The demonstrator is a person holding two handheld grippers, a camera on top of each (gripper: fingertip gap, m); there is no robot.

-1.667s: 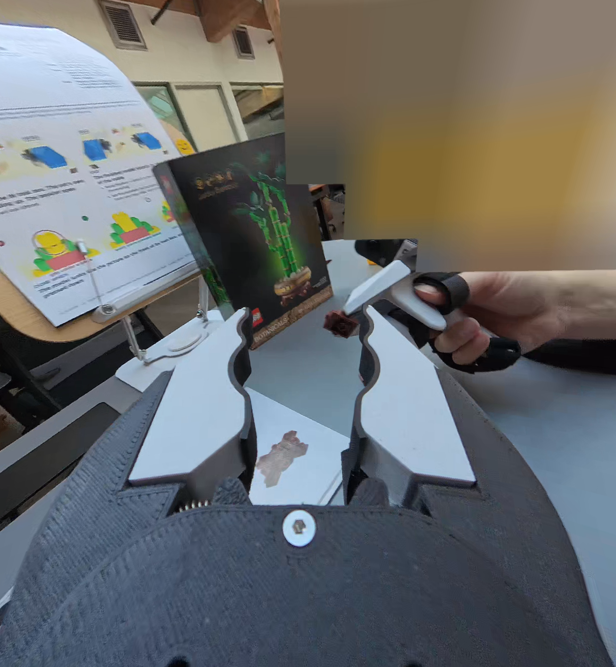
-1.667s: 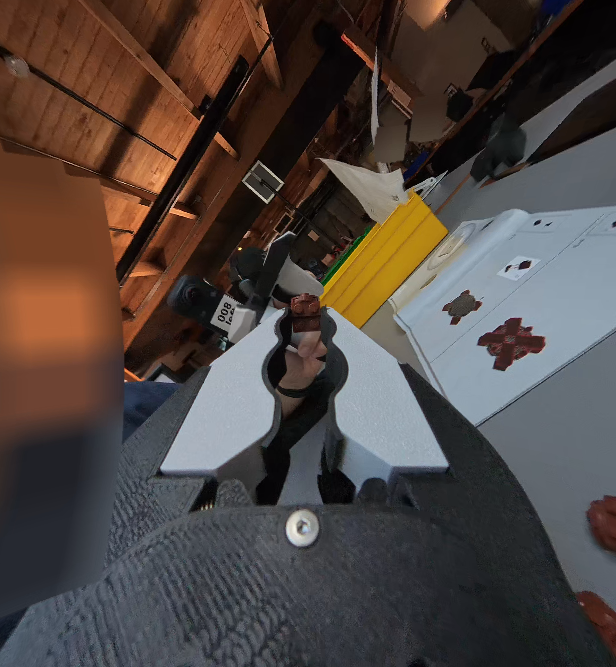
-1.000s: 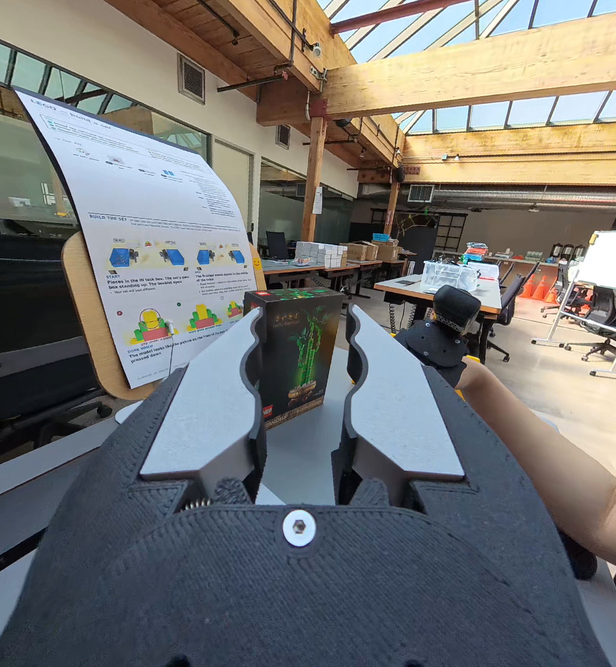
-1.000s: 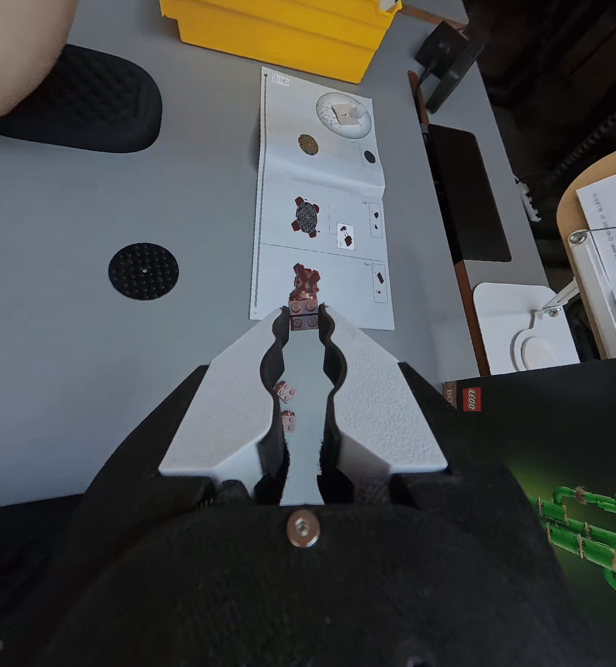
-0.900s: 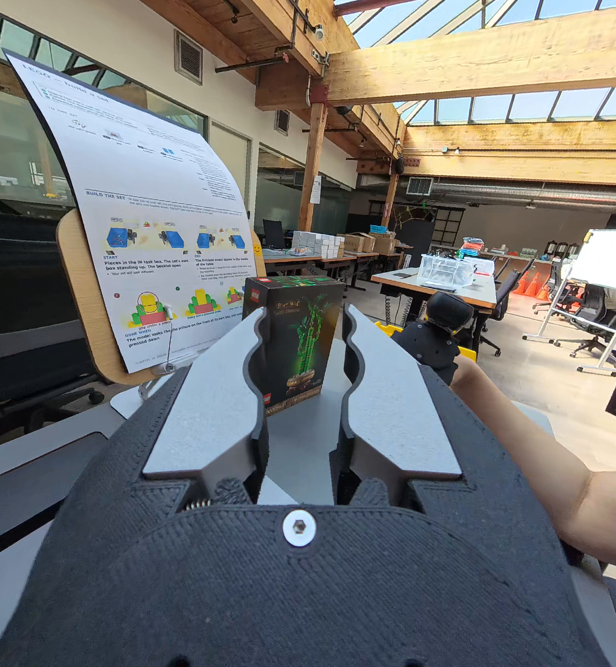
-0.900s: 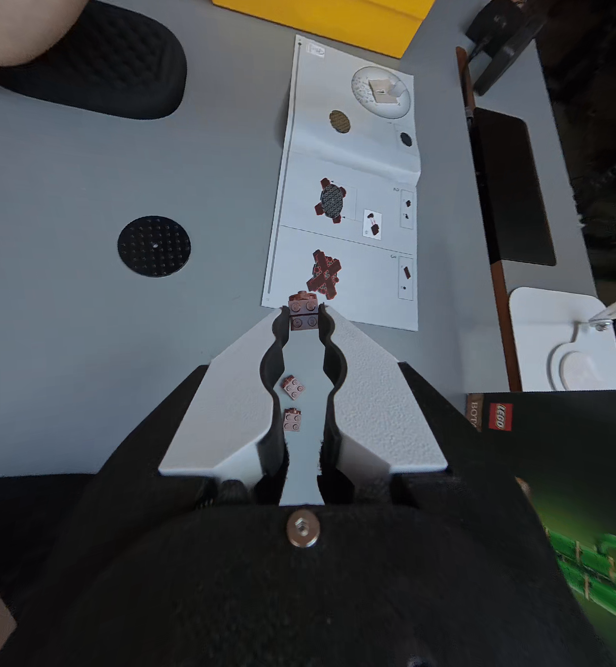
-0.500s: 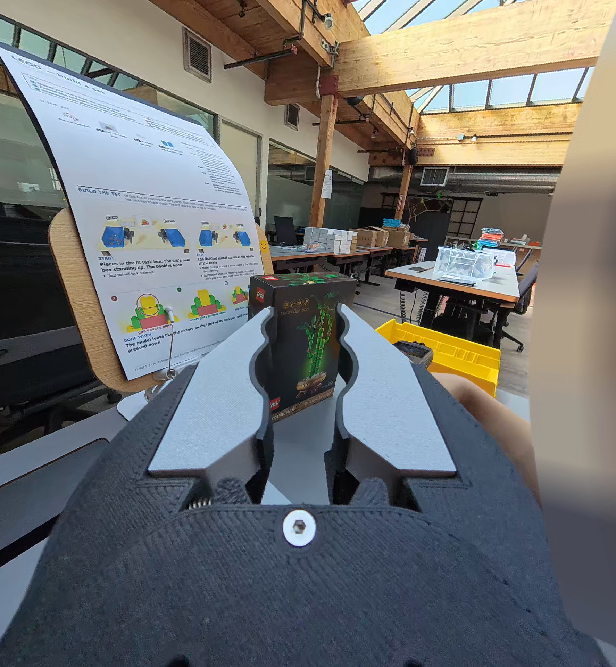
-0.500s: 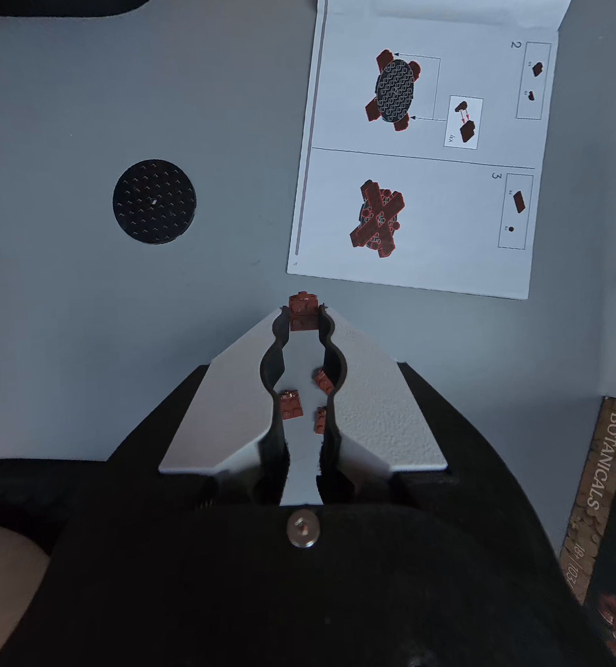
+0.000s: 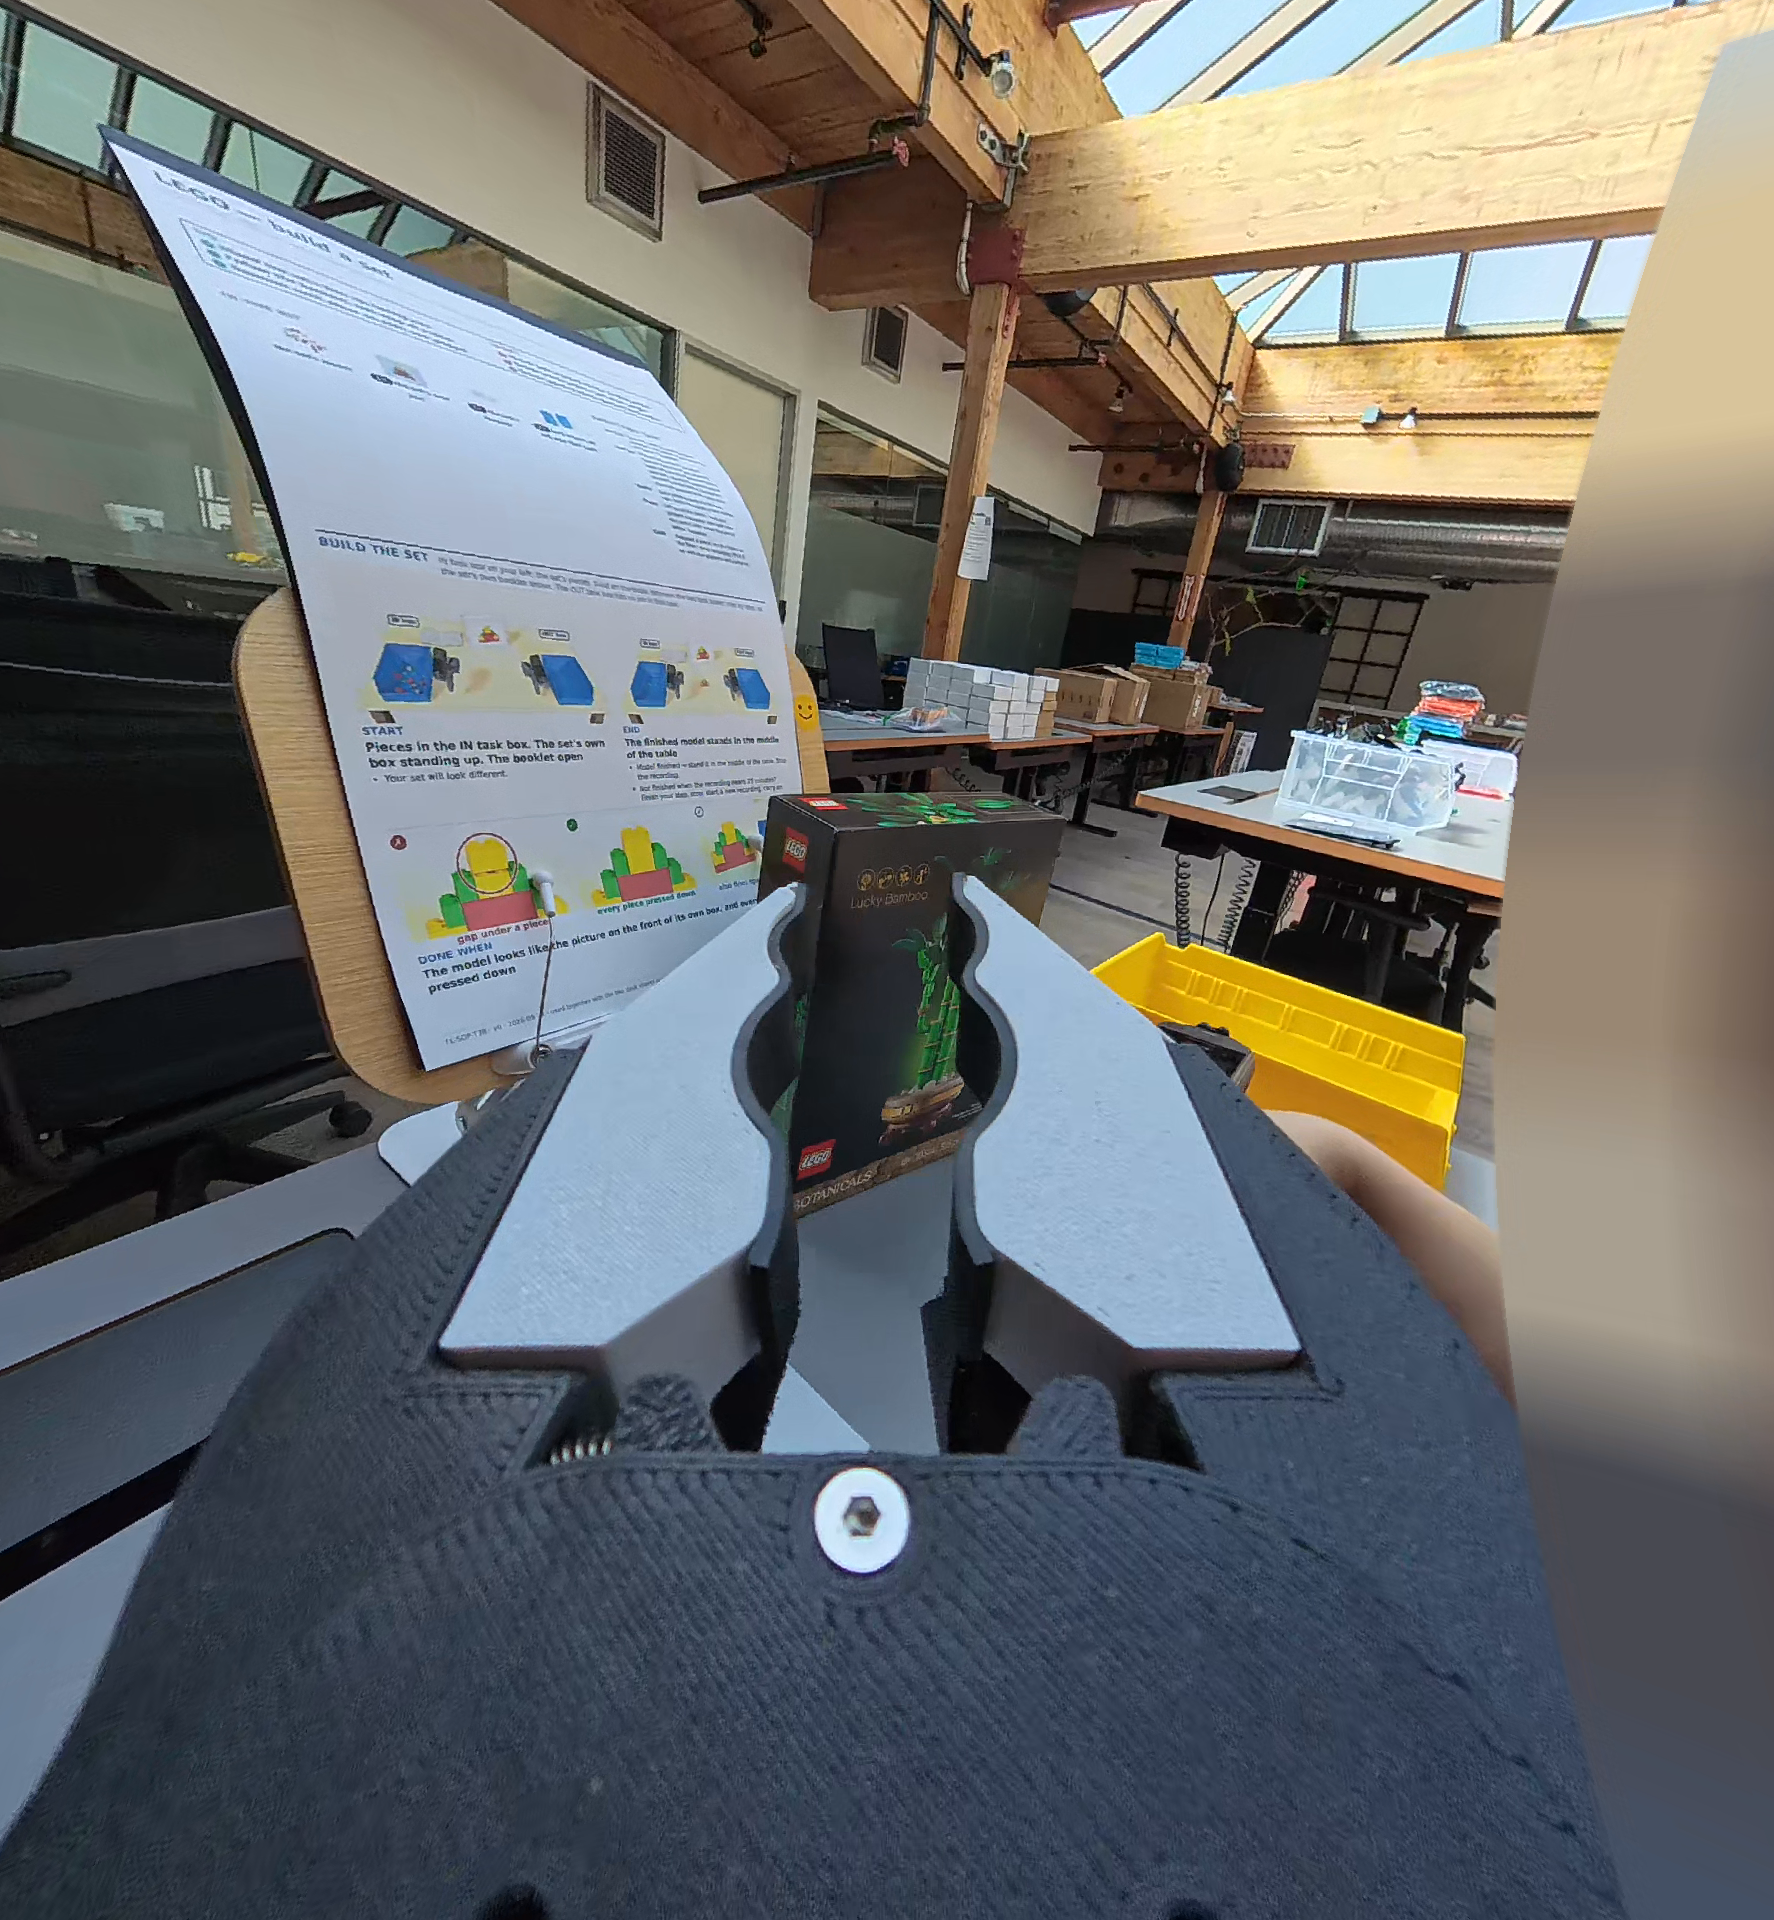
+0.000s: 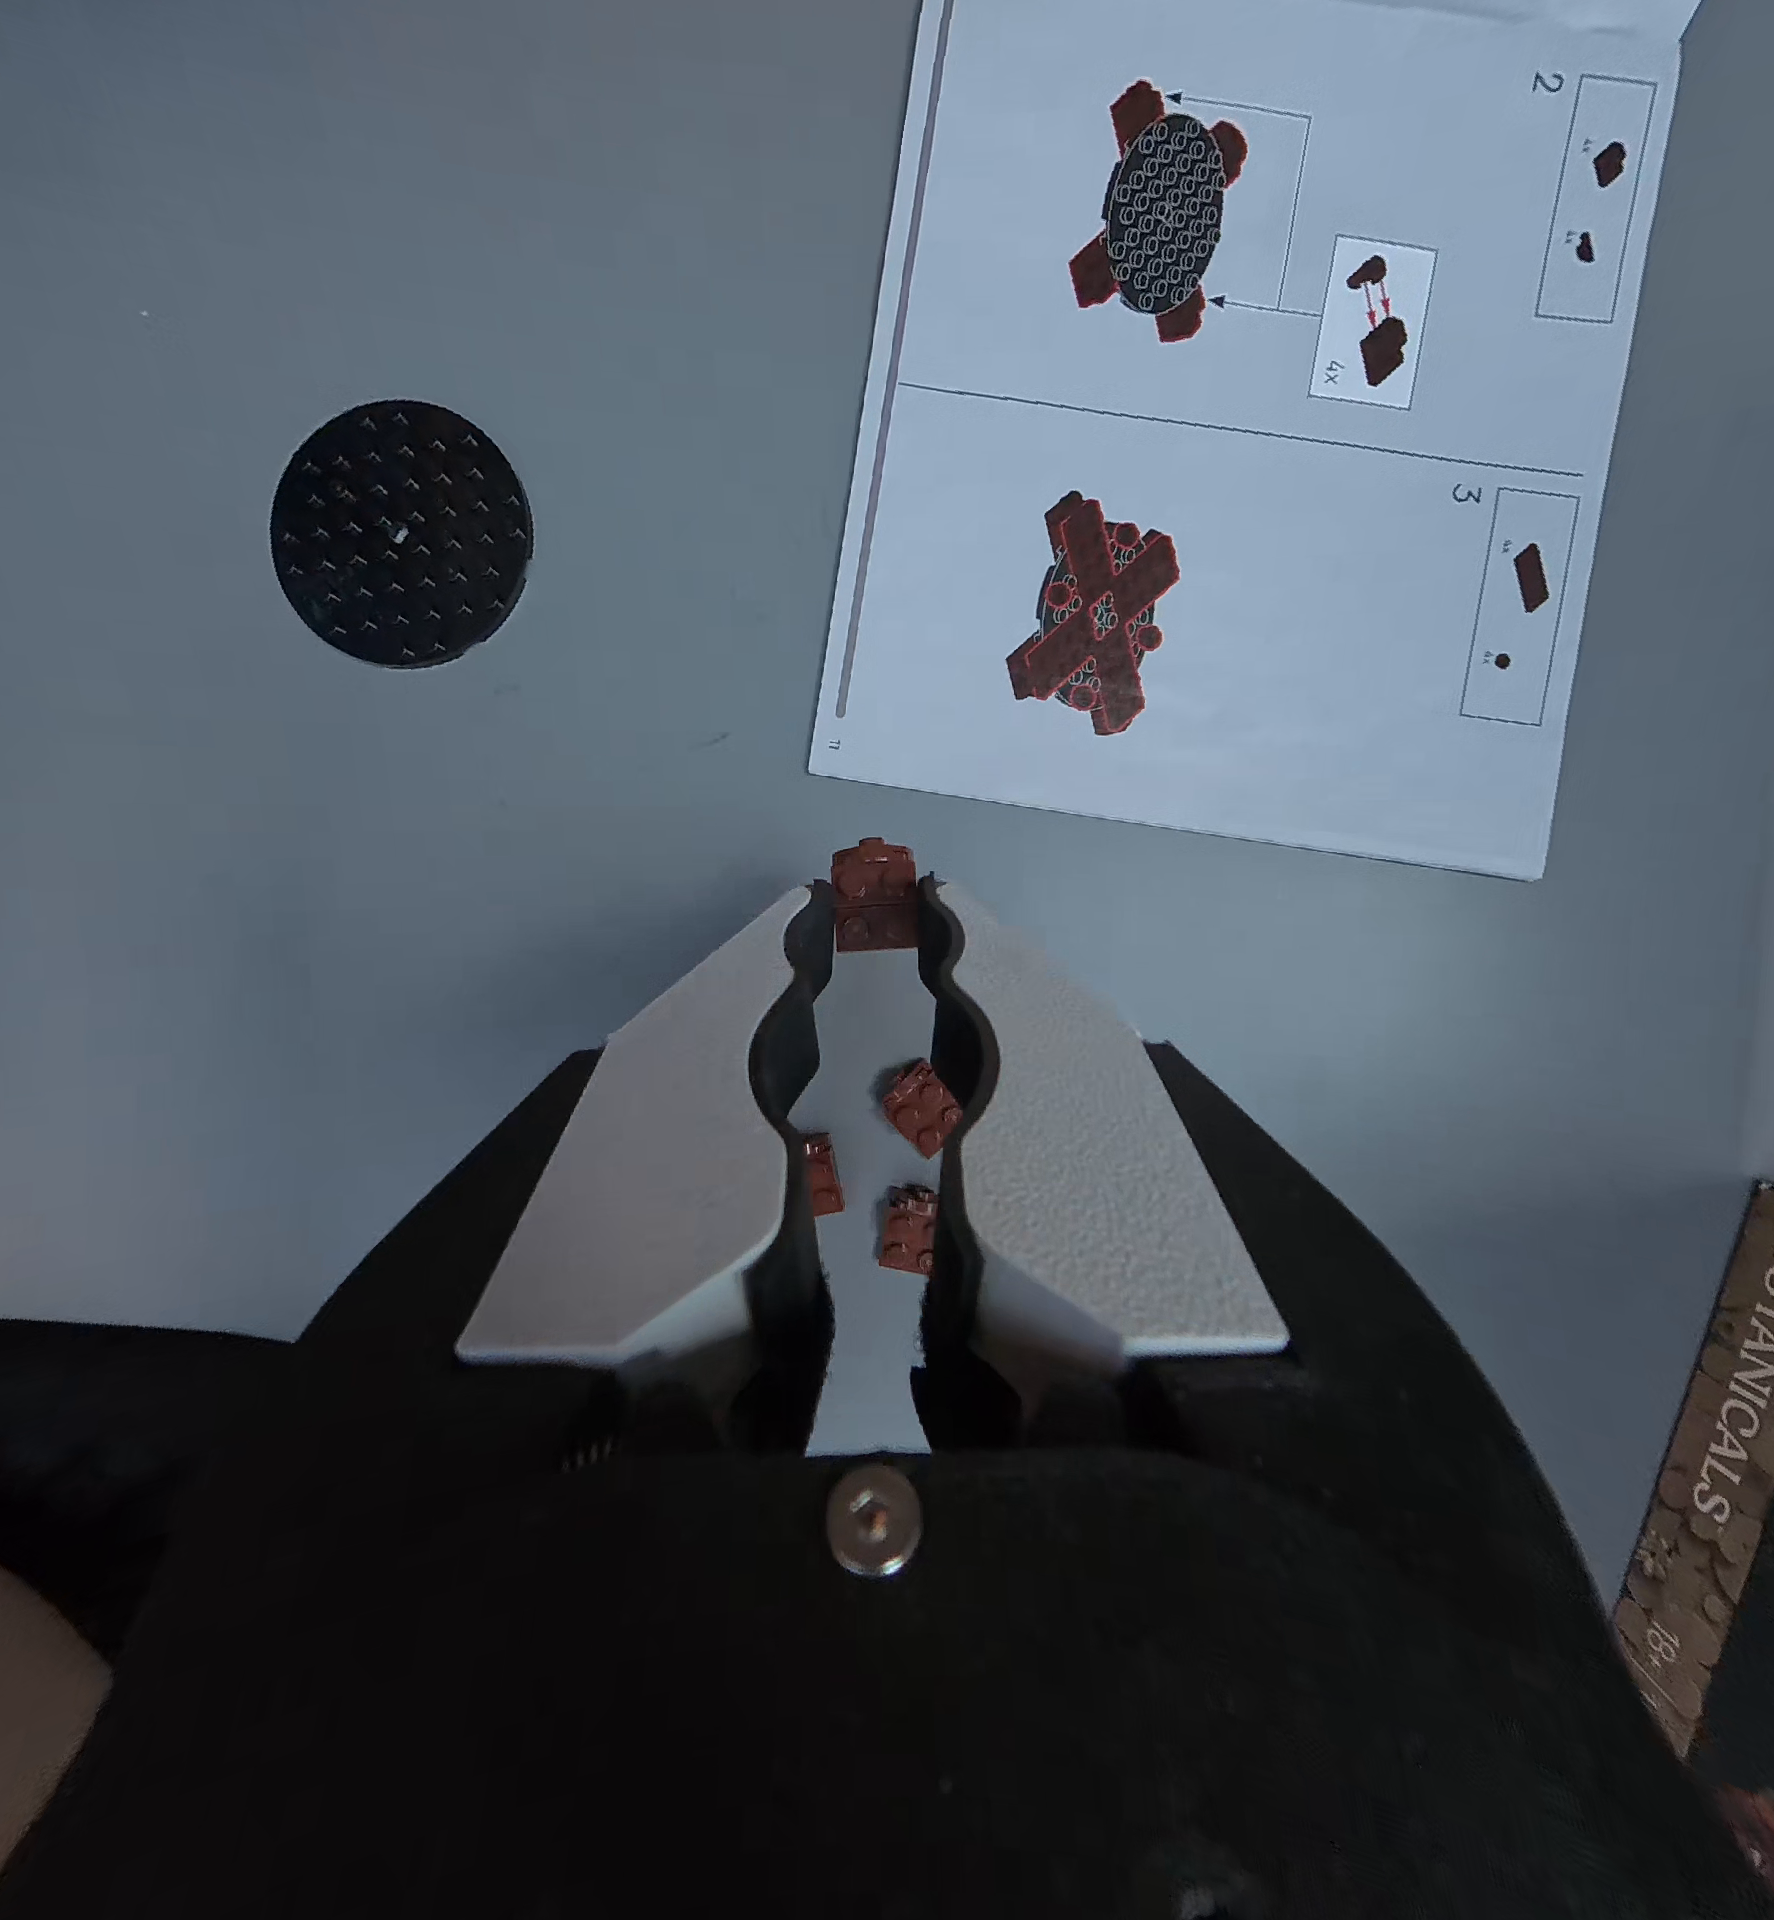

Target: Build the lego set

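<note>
The build looks barely begun: the right gripper (image 10: pixel 872 899), held above the grey table (image 10: pixel 239 935), has its fingers closed on a small reddish-brown brick assembly (image 10: pixel 870 896), while the black round plate (image 10: pixel 401 532) lies bare on the table beside the open instruction booklet (image 10: pixel 1257 436), with three loose brown pieces (image 10: pixel 922 1107) lying near each other below the gripper. The left gripper (image 9: pixel 878 914) hangs with its fingers parted a little and empty, facing the upright set box (image 9: pixel 893 997). The yellow bin (image 9: pixel 1288 1039) behind shows nothing inside from this angle.

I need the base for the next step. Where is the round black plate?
In the right wrist view, the round black plate lies on the grey table, upper left, left of the open booklet.
</note>
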